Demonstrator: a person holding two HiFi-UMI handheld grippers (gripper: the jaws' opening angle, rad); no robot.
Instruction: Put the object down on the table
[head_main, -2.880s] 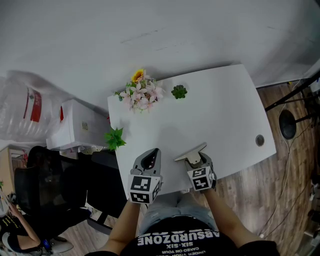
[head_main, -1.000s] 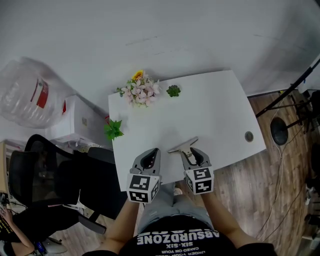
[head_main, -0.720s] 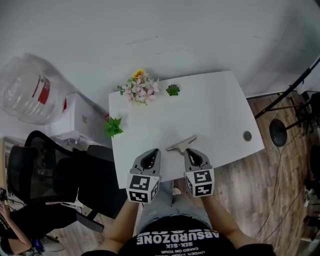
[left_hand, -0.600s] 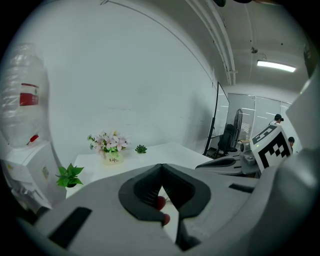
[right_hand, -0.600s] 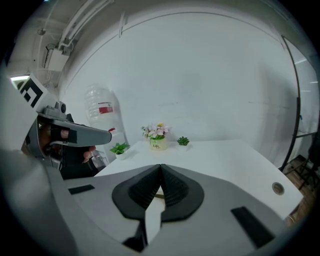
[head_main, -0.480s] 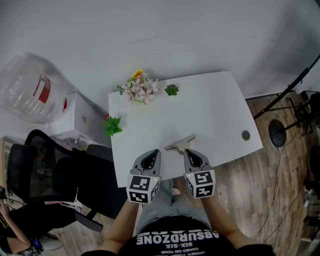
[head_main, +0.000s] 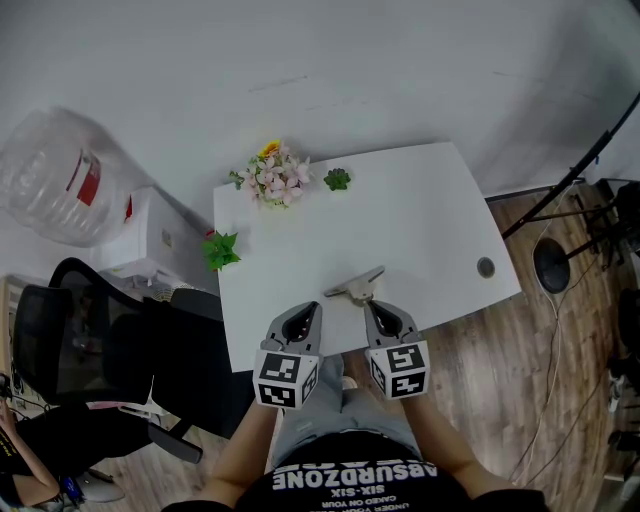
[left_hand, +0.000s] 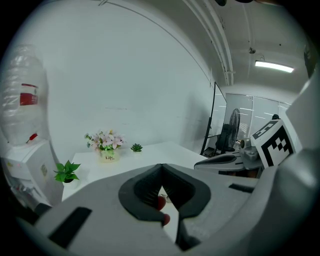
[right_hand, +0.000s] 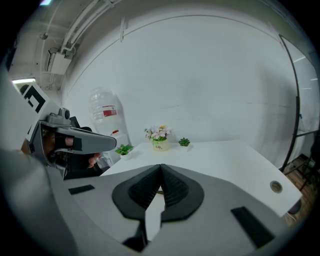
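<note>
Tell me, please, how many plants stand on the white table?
3. The pink flower bouquet stands near the far left corner, the small succulent just right of it, and the leafy green plant at the left edge. None appears hidden.

A pink-and-white flower bouquet (head_main: 270, 176) is standing near a small dark green succulent (head_main: 338, 180); a bright green leafy plant (head_main: 220, 249) is sitting apart from them. A large clear plastic water bottle (head_main: 55, 180) is topping a white dispenser (head_main: 150, 245) beside a black office chair (head_main: 90, 350).
</note>
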